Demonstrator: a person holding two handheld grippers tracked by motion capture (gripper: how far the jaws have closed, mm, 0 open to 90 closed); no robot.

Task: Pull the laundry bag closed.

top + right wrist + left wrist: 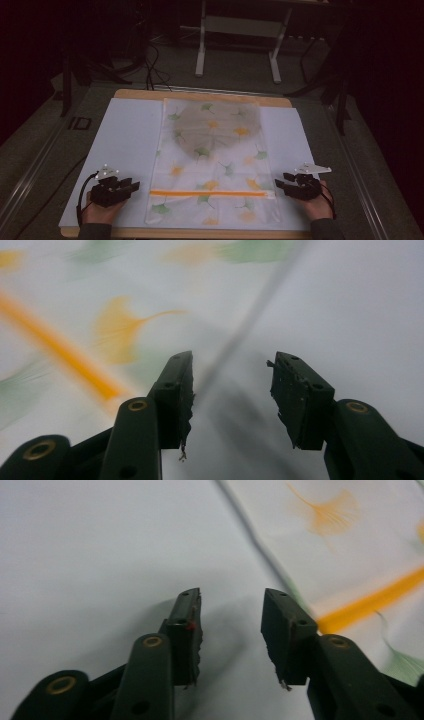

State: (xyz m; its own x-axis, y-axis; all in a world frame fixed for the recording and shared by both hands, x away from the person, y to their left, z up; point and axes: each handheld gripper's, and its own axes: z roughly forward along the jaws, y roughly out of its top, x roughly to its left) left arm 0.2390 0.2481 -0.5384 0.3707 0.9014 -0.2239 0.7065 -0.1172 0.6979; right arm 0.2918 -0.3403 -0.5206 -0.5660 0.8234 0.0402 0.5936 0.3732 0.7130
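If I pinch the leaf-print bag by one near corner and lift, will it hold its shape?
Probably not. The bag lies thin and flat on the white sheet, so it likely droops. The grey bulk inside sits at the far end and may slide. Its smooth, translucent film may slip.

Dim room. Grey carpet (pixel 35 145) around wooden table (pixel 150 94) topped with white board (pixel 125 135). Beyond, white desk frame (pixel 237 30), black cables (pixel 150 65) on floor, dark stands (pixel 340 85) at the sides.

Left tool (pixel 231 630) gapes over white sheet (pixel 100 540) beside leaf-print bag (pixel 360 540).
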